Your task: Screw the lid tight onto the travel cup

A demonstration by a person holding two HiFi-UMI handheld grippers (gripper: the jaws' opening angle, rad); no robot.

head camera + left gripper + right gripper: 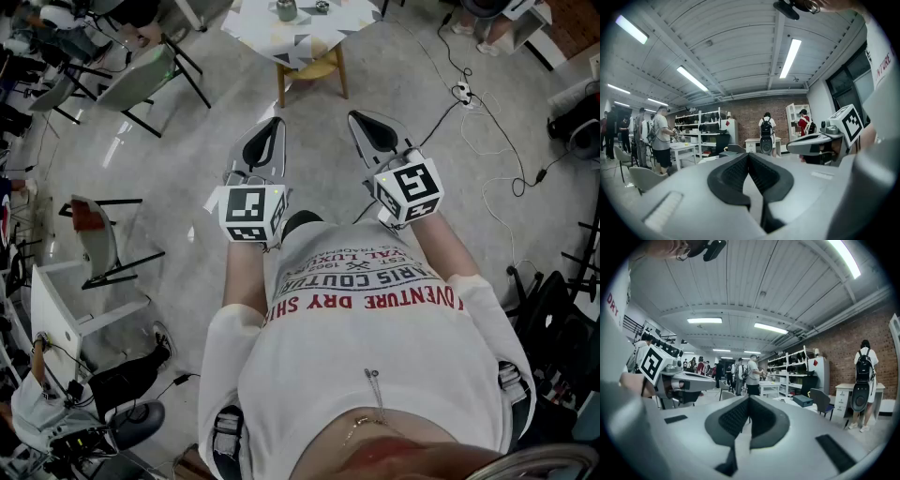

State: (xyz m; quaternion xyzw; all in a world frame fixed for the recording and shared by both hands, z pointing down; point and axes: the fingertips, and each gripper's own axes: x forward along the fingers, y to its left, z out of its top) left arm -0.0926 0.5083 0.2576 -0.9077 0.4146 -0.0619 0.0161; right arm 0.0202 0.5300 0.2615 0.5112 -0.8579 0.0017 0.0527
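A small table (258,28) with a patterned top stands far ahead at the top of the head view. On it sits a greyish cup (286,10) with a small dark thing, perhaps the lid (322,7), to its right. My left gripper (274,124) and right gripper (356,116) are held side by side in front of my body, well short of the table. Both point about level into the room. In the left gripper view the left gripper (748,157) has its dark pads pressed together with nothing between them. The right gripper (749,399) looks the same in its own view.
Chairs (141,80) stand on the grey floor to the left. Cables and a power strip (461,92) lie to the right. Several people (661,136), shelves (701,124), a white desk (862,394) and a brick wall fill the room ahead.
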